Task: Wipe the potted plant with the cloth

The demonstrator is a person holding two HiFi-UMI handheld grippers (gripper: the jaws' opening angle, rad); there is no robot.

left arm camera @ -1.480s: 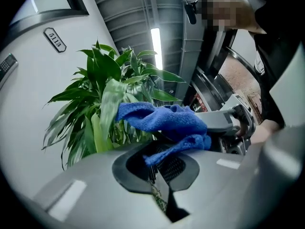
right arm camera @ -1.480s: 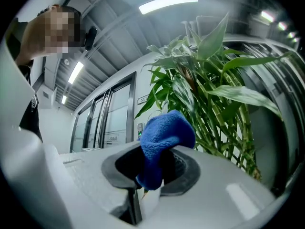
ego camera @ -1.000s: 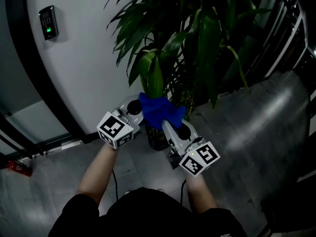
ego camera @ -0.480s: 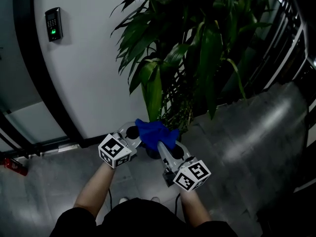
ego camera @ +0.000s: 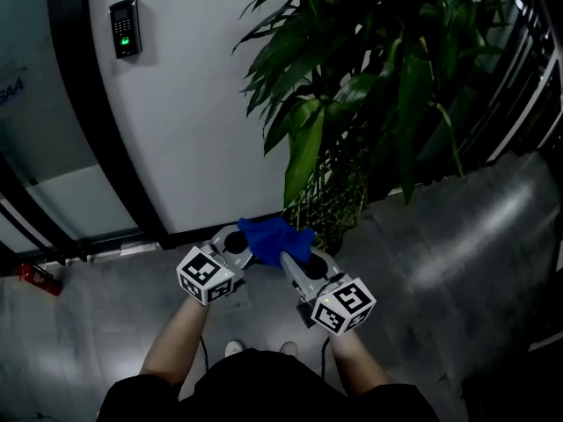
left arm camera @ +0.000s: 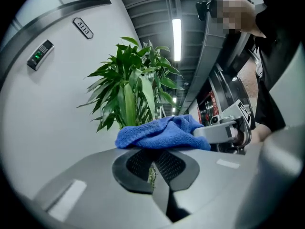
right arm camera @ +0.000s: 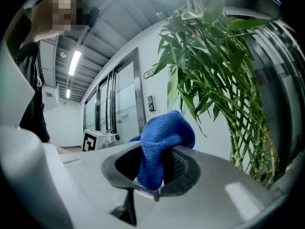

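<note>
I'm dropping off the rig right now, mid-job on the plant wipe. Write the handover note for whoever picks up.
Right gripper: shut on the blue cloth, which bunches out above its jaws.
Left gripper: shut, nothing between its jaws; its tips sit beside the cloth.
Potted plant: ahead of and above both grippers, by the white wall; the cloth touches no leaf.
Done: cloth is gripped.
Left: raise it to the leaves and wipe them. The pictures don't show which leaves, if any, are already clean.
</note>
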